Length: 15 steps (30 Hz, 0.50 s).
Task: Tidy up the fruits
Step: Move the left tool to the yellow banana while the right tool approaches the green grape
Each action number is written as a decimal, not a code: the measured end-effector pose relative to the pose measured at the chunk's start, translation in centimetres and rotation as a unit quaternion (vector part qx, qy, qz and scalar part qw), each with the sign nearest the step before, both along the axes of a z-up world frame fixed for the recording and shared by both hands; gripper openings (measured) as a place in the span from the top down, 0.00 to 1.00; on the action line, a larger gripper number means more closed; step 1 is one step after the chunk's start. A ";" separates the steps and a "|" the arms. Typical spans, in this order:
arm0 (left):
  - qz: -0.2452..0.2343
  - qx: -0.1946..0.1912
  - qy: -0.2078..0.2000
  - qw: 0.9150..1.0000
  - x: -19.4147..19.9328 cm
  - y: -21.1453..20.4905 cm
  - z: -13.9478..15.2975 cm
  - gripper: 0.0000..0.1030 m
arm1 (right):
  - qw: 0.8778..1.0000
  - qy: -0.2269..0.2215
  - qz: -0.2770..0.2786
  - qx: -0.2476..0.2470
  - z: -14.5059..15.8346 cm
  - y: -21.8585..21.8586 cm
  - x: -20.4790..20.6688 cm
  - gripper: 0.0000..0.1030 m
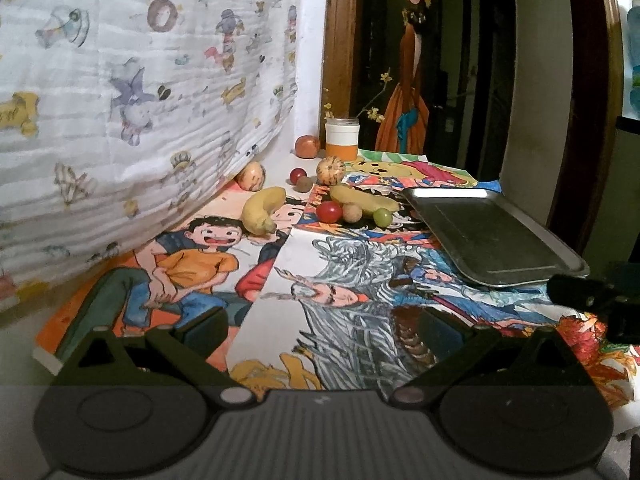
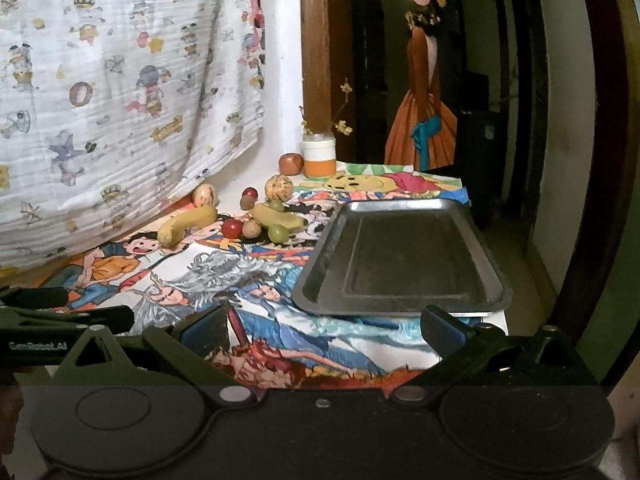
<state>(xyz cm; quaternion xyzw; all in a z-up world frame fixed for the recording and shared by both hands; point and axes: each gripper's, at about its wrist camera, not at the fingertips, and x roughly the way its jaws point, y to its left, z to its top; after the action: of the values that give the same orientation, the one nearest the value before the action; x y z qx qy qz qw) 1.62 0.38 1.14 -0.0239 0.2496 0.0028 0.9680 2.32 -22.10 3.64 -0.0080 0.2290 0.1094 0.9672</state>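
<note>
Fruit lies scattered at the far side of a table covered with cartoon posters. Two bananas [image 1: 262,210] [image 1: 362,199] lie there, with a red cherry tomato [image 1: 329,212], a tan round fruit [image 1: 352,213] and a green grape [image 1: 382,217] beside them. Further back sit two striped melons [image 1: 331,170] [image 1: 251,176] and a red apple [image 1: 307,146]. An empty metal tray [image 2: 404,258] rests at the right. My left gripper [image 1: 320,330] is open, near the table's front. My right gripper [image 2: 324,326] is open too, just in front of the tray. Neither holds anything.
An orange-and-white jar [image 1: 342,138] stands at the back by the apple. A printed white cloth [image 1: 140,100] hangs along the left side. A painted dark panel [image 2: 424,80] and wooden frame rise behind. The other gripper's dark tip [image 1: 580,292] shows at the right edge.
</note>
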 end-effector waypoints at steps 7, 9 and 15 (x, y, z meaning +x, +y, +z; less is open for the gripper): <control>-0.015 0.021 0.006 1.000 2.1 2.1 1.8 0.00 | 0.995 0.033 0.071 0.069 4.0 -0.4 2.3 0.00; -0.016 0.024 0.006 1.000 2.9 3.1 2.3 0.00 | 0.992 0.034 0.092 0.079 5.5 -0.1 3.3 0.00; -0.016 -0.011 0.039 0.999 6.3 6.3 3.1 0.00 | 0.983 0.006 0.184 0.019 10.4 2.2 7.1 0.00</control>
<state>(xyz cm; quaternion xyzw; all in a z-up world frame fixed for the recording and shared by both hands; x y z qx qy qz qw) 7.89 6.70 4.23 -0.0301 0.2874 -0.0139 0.9572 9.42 -19.92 14.00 -0.0312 0.2269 0.2895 0.9294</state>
